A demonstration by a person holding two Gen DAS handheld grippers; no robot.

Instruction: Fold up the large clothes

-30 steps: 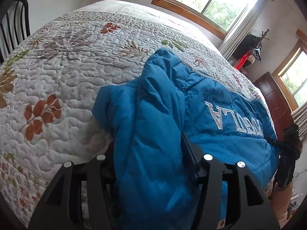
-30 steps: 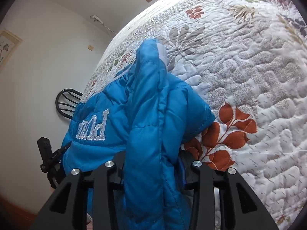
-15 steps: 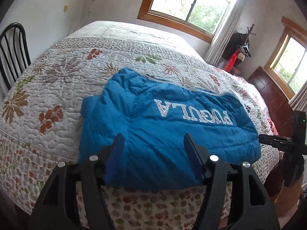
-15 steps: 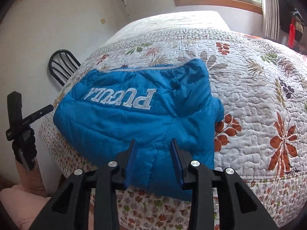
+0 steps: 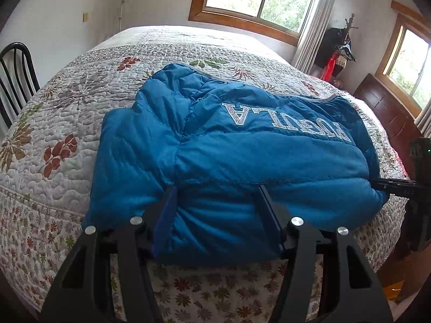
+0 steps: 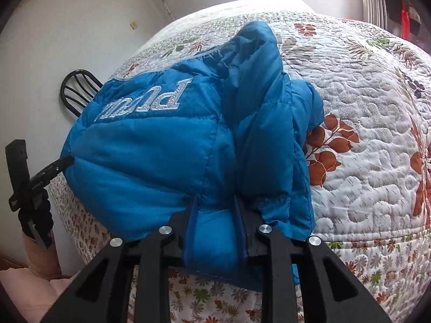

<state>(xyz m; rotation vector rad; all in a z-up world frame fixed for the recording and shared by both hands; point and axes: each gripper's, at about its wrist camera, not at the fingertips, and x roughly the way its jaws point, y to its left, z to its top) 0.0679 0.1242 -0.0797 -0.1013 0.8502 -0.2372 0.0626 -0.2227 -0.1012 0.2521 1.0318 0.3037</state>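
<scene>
A puffy blue jacket [image 5: 242,148] with silver lettering lies folded on the quilted bed [image 5: 67,107], its near edge hanging over the bed's side. My left gripper [image 5: 215,196] straddles that near edge. Its jaws are closing, and a thick fold of jacket fills the gap and creases at both fingers. In the right wrist view the same jacket [image 6: 148,148] bunches up. There the right gripper [image 6: 215,202] is closing on a narrow wad of the near edge, with both pads pressed into the fabric. The fingertips are sunk in the cloth.
A black chair [image 5: 13,75] stands left of the bed; it also shows as the chair [image 6: 78,88] behind the jacket. A dark wooden dresser [image 5: 385,113] and a coat rack [image 5: 339,51] stand at the right. The flowered quilt [image 6: 363,134] stretches beyond the jacket.
A second ago each gripper held a sleeve over the jacket. Both let go and drew back. Now both have moved in onto the near edge and narrowed, and the jacket bunches upward.
</scene>
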